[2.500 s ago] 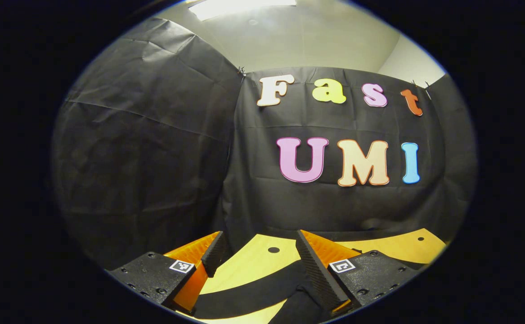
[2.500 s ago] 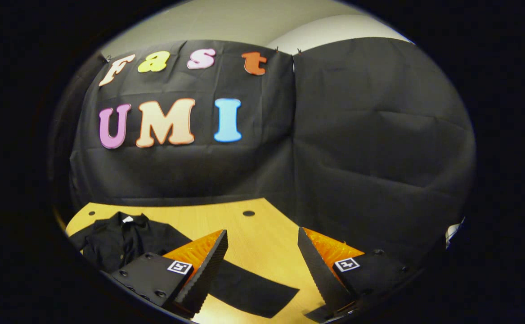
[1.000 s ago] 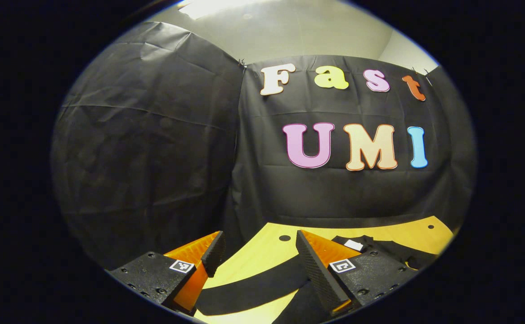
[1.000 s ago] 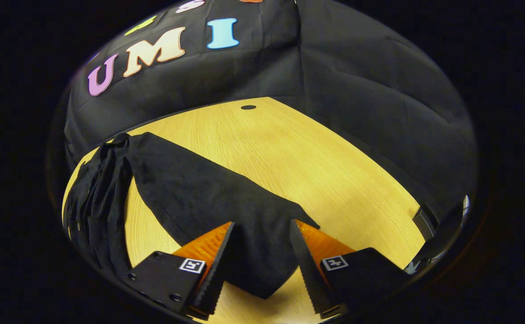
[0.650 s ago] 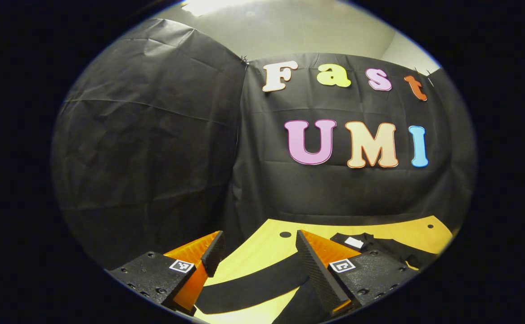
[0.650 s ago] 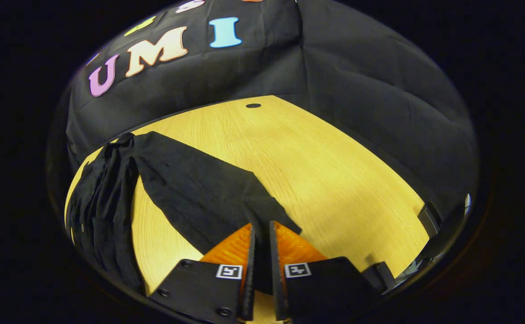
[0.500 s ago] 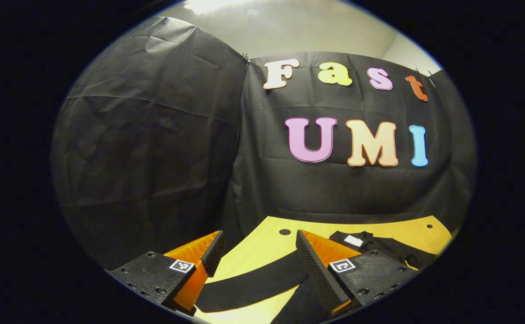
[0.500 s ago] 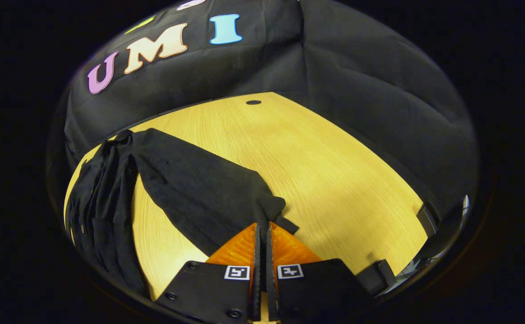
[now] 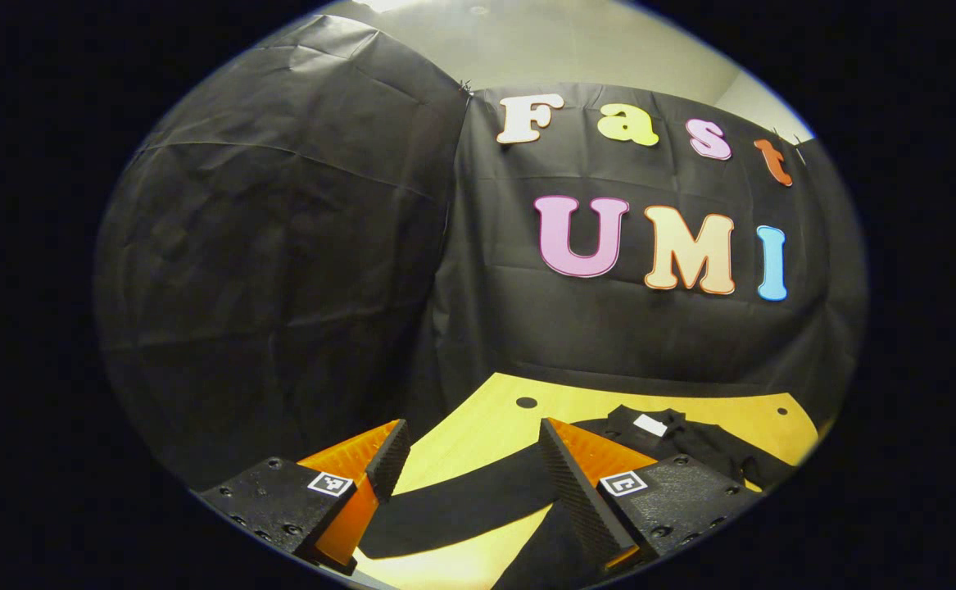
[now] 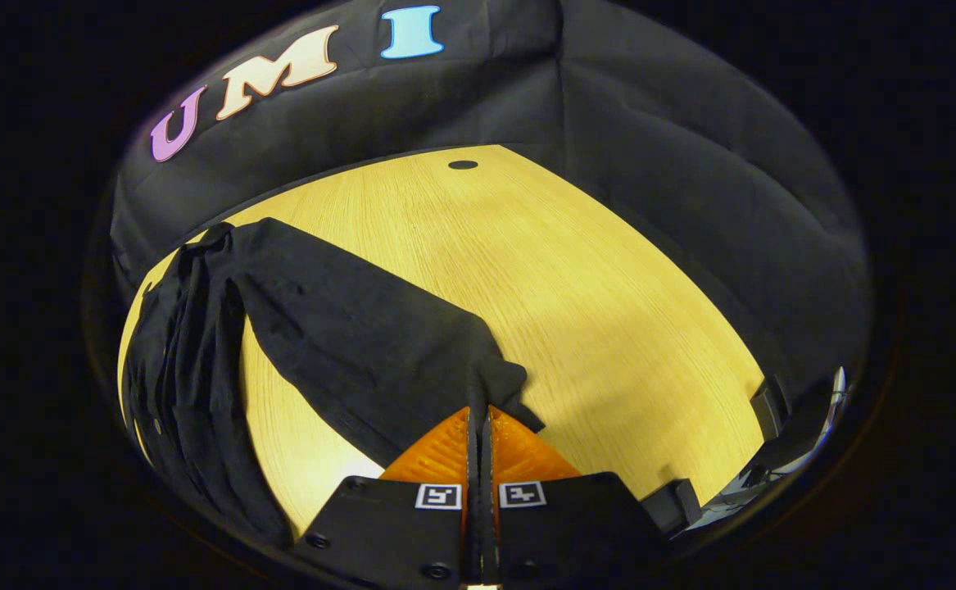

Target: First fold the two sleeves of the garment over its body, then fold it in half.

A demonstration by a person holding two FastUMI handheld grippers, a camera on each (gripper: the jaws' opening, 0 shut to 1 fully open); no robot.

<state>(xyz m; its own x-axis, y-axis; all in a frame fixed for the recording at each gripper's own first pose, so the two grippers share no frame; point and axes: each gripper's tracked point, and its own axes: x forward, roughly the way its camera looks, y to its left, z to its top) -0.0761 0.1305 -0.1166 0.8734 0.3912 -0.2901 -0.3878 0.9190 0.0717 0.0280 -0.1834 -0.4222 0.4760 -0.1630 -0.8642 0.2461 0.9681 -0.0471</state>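
Observation:
A black long-sleeved shirt lies on the wooden table (image 10: 576, 270). In the right gripper view its body (image 10: 174, 385) is bunched at the left, and one sleeve (image 10: 355, 328) runs out to my right gripper (image 10: 478, 414), which is shut on the cuff end. In the left gripper view the other sleeve (image 9: 461, 504) lies flat across the table between and under the fingers of my left gripper (image 9: 473, 459), which stands open just above it. The collar with a white tag (image 9: 650, 424) shows farther right.
Black cloth walls close the table at the back and both sides. A small dark hole (image 10: 462, 165) marks the table's far end, and another hole (image 9: 526, 402) sits near the left sleeve. A dark fitting (image 10: 772, 401) sits at the table's right edge.
My right gripper dropped to the sleeve cuff and shut on it, bunching the cloth slightly. The left gripper stayed open and shifted a little, bringing more of the shirt into sight.

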